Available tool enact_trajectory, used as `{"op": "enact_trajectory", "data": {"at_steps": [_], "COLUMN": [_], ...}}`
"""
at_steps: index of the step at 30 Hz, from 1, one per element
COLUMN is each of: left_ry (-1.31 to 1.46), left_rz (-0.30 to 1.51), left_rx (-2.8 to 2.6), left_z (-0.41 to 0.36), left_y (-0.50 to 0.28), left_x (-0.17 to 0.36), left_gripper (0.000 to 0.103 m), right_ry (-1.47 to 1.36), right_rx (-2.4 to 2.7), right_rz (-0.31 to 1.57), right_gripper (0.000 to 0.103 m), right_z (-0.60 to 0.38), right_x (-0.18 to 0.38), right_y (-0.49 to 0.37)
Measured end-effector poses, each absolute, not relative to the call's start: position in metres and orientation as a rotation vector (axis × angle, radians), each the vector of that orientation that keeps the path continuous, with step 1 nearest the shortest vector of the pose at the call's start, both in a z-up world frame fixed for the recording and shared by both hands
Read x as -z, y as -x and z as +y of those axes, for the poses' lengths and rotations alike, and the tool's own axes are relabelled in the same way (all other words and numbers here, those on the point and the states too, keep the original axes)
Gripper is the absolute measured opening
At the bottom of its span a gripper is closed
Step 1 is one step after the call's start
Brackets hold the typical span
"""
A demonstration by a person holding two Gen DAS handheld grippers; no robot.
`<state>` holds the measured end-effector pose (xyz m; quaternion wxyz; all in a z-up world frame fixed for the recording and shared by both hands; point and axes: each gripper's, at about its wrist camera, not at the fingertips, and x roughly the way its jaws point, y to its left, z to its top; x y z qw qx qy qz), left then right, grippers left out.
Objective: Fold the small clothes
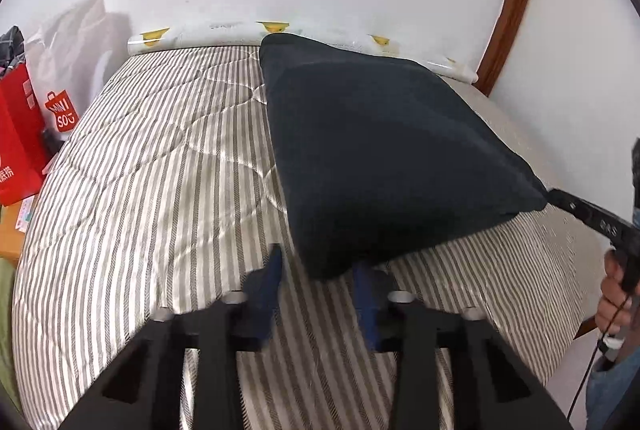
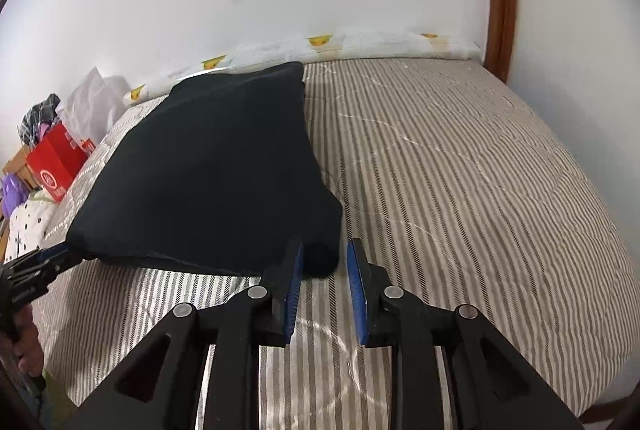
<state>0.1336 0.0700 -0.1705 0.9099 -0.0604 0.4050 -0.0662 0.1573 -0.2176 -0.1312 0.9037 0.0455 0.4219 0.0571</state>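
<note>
Black grippers [image 2: 320, 262], blue pads (denim sleeve [image 1: 616, 378], seemingly).

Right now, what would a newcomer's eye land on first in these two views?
A dark cloth lies spread over the striped bed, right of middle in the left wrist view. Its two near corners sit between the fingers of the left gripper and the right gripper, with the near edge lifted. A red bag stands beside the bed at the left edge.

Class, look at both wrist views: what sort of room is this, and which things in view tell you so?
Most likely a bedroom in a home. A striped quilted mattress fills the scene, a dark cloth lies on it, and shopping bags stand beside the bed by a white wall.
</note>
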Motion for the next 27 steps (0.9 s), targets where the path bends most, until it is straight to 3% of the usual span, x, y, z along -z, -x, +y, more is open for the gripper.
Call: {"op": "enact_trajectory", "data": {"at_steps": [8, 15, 20, 25, 27], "left_ry": [0.098, 0.152, 0.145, 0.108, 0.068], "left_rz": [0.883, 0.895, 0.855, 0.799, 0.763], "left_rx": [0.092, 0.07, 0.074, 0.063, 0.028], "left_z": [0.071, 0.083, 0.069, 0.047, 0.037], "left_y": [-0.119, -0.103, -0.095, -0.076, -0.065], "left_x": [0.183, 0.178, 0.148, 0.115, 0.1], "left_gripper": [0.009, 0.009, 0.01, 0.025, 0.038], "right_ry": [-0.104, -0.115, -0.11, -0.113, -0.121], "right_rx": [-0.121, -0.118, -0.098, -0.083, -0.09], "right_rz": [0.888, 0.891, 0.898, 0.849, 0.832], "right_gripper": [0.024, 0.025, 0.039, 0.058, 0.065], "right_z": [-0.216, -0.218, -0.216, -0.213, -0.21], "right_x": [0.139, 0.134, 0.12, 0.09, 0.075], "right_y": [-0.154, -0.149, -0.141, -0.119, -0.106]}}
